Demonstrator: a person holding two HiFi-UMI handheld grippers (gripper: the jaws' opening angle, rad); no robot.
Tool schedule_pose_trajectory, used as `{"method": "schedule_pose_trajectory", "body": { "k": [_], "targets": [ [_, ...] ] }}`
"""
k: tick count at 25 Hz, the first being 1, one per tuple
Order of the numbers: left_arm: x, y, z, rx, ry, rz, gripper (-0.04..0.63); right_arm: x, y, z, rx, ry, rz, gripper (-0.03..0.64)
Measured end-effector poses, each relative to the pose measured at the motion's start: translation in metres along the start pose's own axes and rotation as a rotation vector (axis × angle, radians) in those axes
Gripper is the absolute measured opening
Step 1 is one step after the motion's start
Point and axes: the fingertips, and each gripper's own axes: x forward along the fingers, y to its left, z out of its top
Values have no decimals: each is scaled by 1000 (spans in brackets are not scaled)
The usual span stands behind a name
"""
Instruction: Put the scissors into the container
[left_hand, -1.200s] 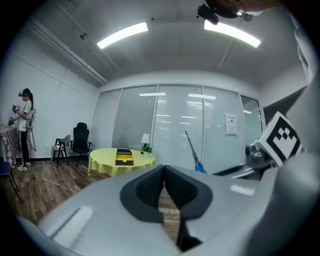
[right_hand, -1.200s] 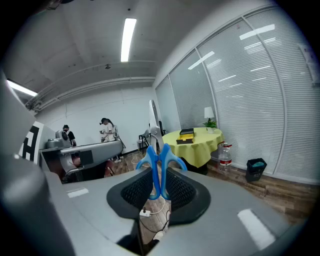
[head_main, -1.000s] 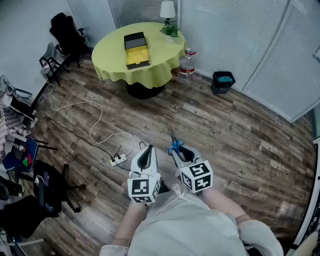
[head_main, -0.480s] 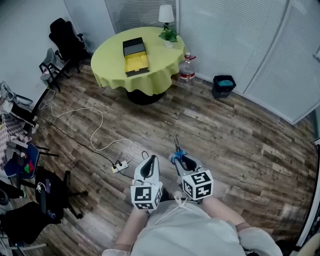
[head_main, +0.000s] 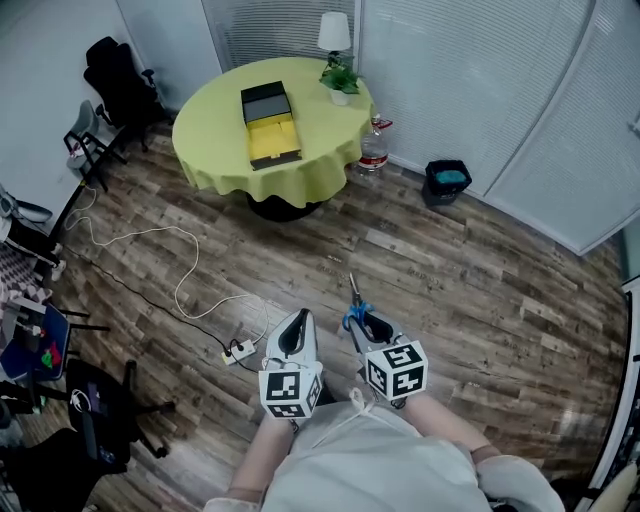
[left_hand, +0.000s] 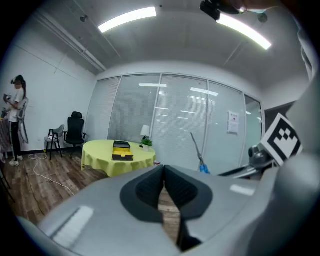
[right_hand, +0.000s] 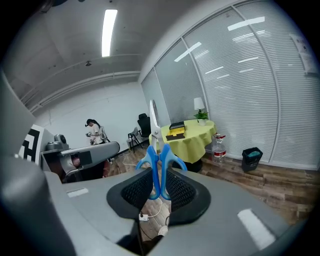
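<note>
Right tongs (right_hand: 159, 175): clamped on scissors (right_hand: 159, 151), blue handles gripped, blades upward | Left tongs (left_hand: 163, 172): together, empty | Container (head_main: 268, 127): open on yellow-clothed counter (head_main: 205, 130), well apart from scissors

A lamp (head_main: 334, 32) and potted plant (head_main: 343, 79) stand on the round table (head_main: 205, 150), a water bottle (head_main: 373, 149) beside it.

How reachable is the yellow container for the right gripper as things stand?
Probably not yet. The right gripper, shut on the scissors, is held by the person's body; the container sits on the round table across the wooden floor. No furniture stands between, so stepping closer should do.
</note>
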Motion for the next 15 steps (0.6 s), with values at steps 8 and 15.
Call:
{"method": "schedule_pose_trajectory", "body": {
  "k": [8, 15],
  "targets": [
    [56, 109, 41, -21, -25, -25, 6, 104, 26, 61, -6, -10, -35, 86],
    [91, 213, 67, -33, -40, -18, 6, 191, 54, 101, 34, -17, -43, 86]
  ]
}}
